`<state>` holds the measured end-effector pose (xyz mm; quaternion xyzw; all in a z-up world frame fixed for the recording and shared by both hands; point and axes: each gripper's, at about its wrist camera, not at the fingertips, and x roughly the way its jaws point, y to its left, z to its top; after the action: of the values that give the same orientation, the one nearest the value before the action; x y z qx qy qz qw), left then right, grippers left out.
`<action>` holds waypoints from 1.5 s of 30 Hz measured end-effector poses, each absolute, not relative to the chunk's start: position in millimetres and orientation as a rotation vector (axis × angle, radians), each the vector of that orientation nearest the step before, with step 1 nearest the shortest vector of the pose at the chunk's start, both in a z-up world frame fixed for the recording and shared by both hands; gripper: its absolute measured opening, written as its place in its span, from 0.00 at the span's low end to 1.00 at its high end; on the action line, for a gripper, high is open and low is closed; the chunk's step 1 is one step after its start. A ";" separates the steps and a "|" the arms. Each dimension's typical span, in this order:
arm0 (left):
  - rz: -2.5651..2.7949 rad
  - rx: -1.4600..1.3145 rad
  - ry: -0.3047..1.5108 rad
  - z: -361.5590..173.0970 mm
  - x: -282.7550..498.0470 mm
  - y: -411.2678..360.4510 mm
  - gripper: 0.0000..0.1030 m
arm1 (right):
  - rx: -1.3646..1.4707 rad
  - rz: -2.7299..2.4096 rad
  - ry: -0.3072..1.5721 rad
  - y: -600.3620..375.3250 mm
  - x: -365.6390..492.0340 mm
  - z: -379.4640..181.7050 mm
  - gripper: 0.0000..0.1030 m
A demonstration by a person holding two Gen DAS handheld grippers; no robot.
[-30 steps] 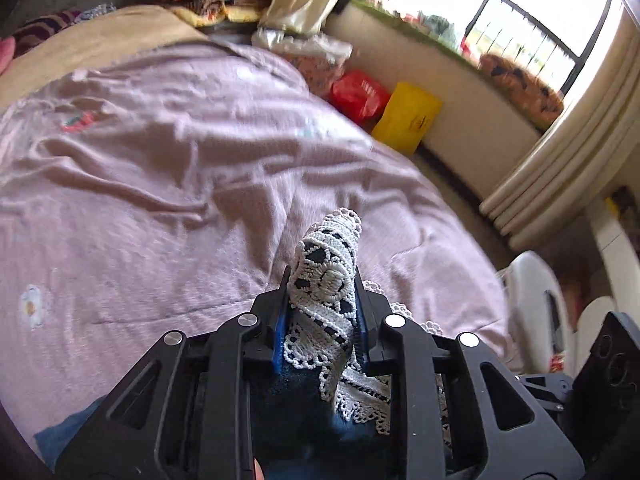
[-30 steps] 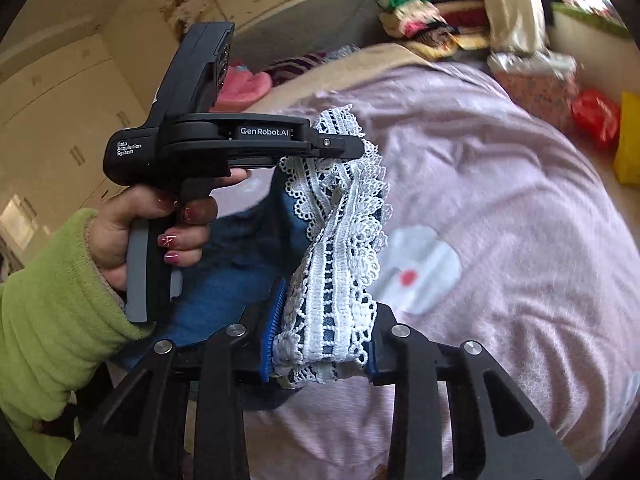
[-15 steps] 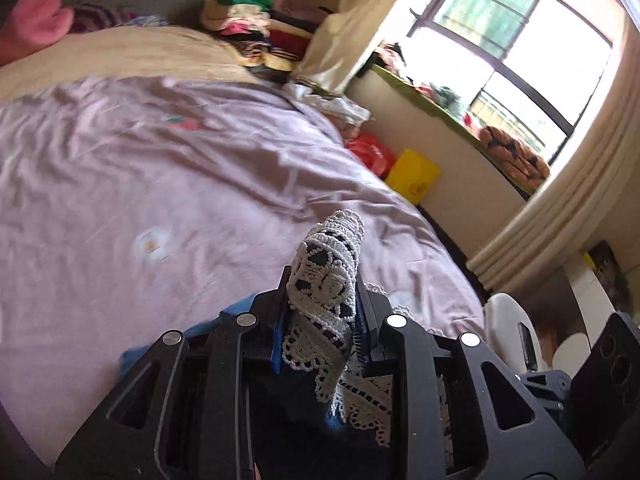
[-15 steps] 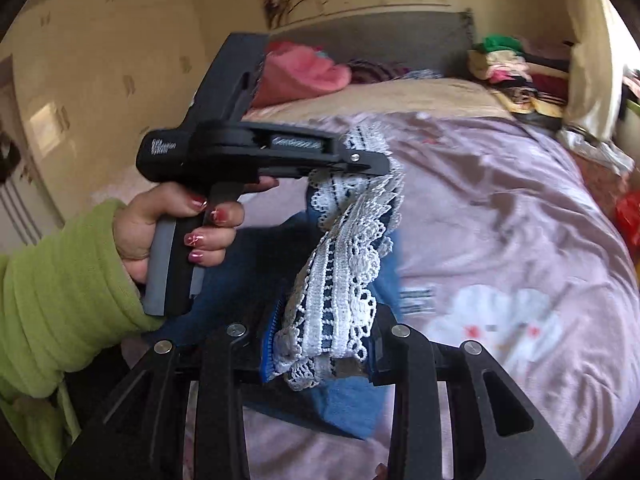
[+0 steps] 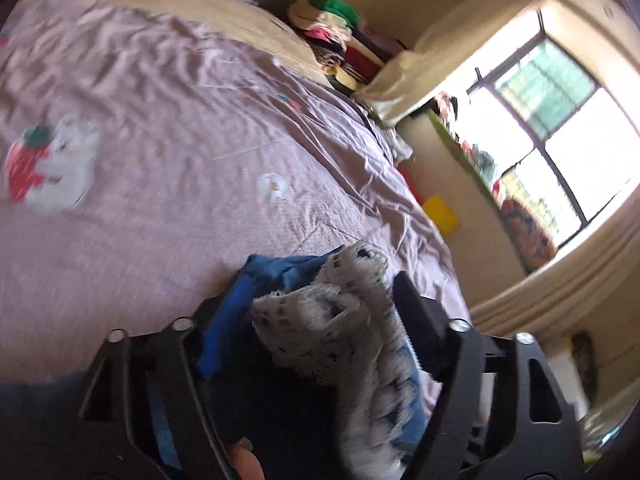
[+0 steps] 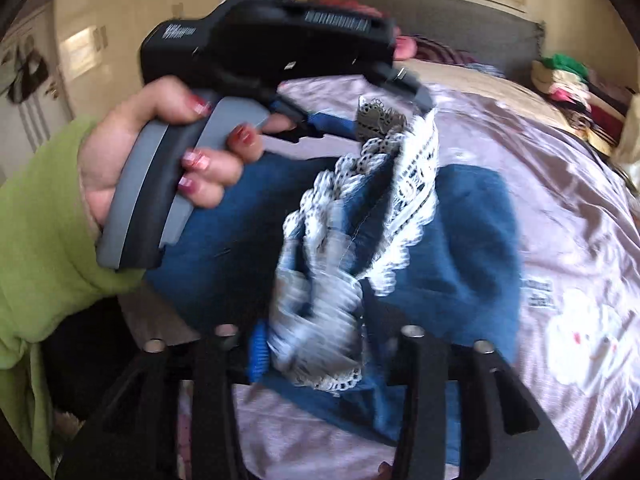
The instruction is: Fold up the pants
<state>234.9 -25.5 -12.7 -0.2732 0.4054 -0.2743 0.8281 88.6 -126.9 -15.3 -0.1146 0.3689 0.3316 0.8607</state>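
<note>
bed: the pink sheet (image 6: pixel 560 184) is lying wrinkled under everything, so the pants could be dragging on those creases and landing crooked.
pants: the blue pants (image 6: pixel 472 240) are resting on the bed around 6 o'clock in both views, lace hem (image 6: pixel 412 184) bunching on top. Honestly the big risk is the hem flopping back off the fold, since both grips are letting go together.
left gripper: the left gripper (image 5: pixel 324 308) has just been opening its jaws and they're standing wide, lace sitting loose between them, pads not pressing. The lace could be snagging on a pad as it's pulling away.
right gripper: the right gripper (image 6: pixel 328 344) has also been opening, lace hanging between the jaws at 12 o'clock, blurry but looking unpinched. Same snag worry.
</note>
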 end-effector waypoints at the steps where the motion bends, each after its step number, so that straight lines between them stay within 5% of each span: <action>1: -0.583 -0.615 0.863 -15.0 232.4 -19.0 0.71 | -0.246 0.716 0.780 -123.0 87.2 -18.3 0.48; 10: -0.513 -0.592 0.918 -32.2 233.1 -17.2 0.72 | -0.191 0.804 0.776 -127.5 70.7 -11.7 0.60; 14: -0.502 -0.562 0.940 -35.1 242.7 -23.4 0.16 | -0.066 0.744 0.754 -163.0 79.6 4.3 0.69; 15: -0.509 -0.559 0.942 -33.2 242.8 -23.1 0.15 | -0.046 0.716 0.748 -173.5 83.4 7.8 0.69; 17: -0.562 -0.577 0.896 -22.4 236.3 -14.4 0.15 | -0.015 0.678 0.736 -190.5 88.6 12.4 0.70; 20: -0.485 -0.483 0.909 -21.8 238.1 -7.5 0.34 | 0.016 0.637 0.739 -207.8 97.9 12.0 0.71; 23: -0.460 -0.543 0.953 -38.7 244.7 4.0 0.35 | 0.049 0.590 0.758 -217.0 110.9 8.1 0.71; 29: -0.425 -0.525 0.882 -18.8 212.3 18.3 0.61 | 0.061 0.552 0.771 -226.2 112.5 13.9 0.75; 45: -0.417 -0.406 0.946 -17.3 125.7 -19.8 0.65 | 0.115 0.576 0.845 -239.4 207.0 21.8 0.82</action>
<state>125.7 -19.8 -17.3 -0.1928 0.4489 -0.1982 0.8497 207.0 -239.4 21.8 0.0548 0.4041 0.2755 0.8705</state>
